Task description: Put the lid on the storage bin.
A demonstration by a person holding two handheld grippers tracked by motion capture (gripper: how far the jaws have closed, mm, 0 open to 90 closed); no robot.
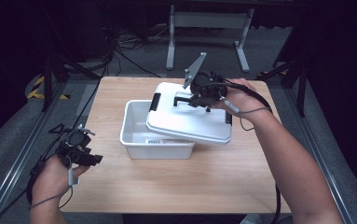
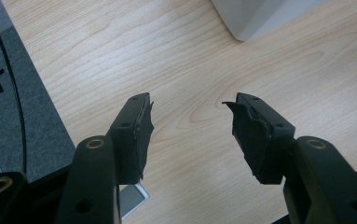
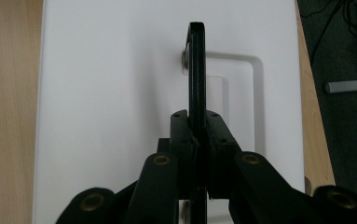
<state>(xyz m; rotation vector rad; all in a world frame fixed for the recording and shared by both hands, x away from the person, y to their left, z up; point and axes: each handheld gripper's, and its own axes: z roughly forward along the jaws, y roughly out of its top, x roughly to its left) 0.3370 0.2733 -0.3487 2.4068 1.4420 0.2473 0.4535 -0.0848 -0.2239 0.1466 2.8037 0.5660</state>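
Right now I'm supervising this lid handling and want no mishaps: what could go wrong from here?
The right gripper holds the white lid only by its thin black handle, so the tilted lid could swing or slip. Its low edge hangs close to the bin and might knock it. The left gripper, open, isn't steadying the bin.

The high view looks forward and down over the whole desk [image 1: 176,182]. Each gripper view rides close along its own claw; the right one shares the white lid [image 3: 111,93] with the high view.
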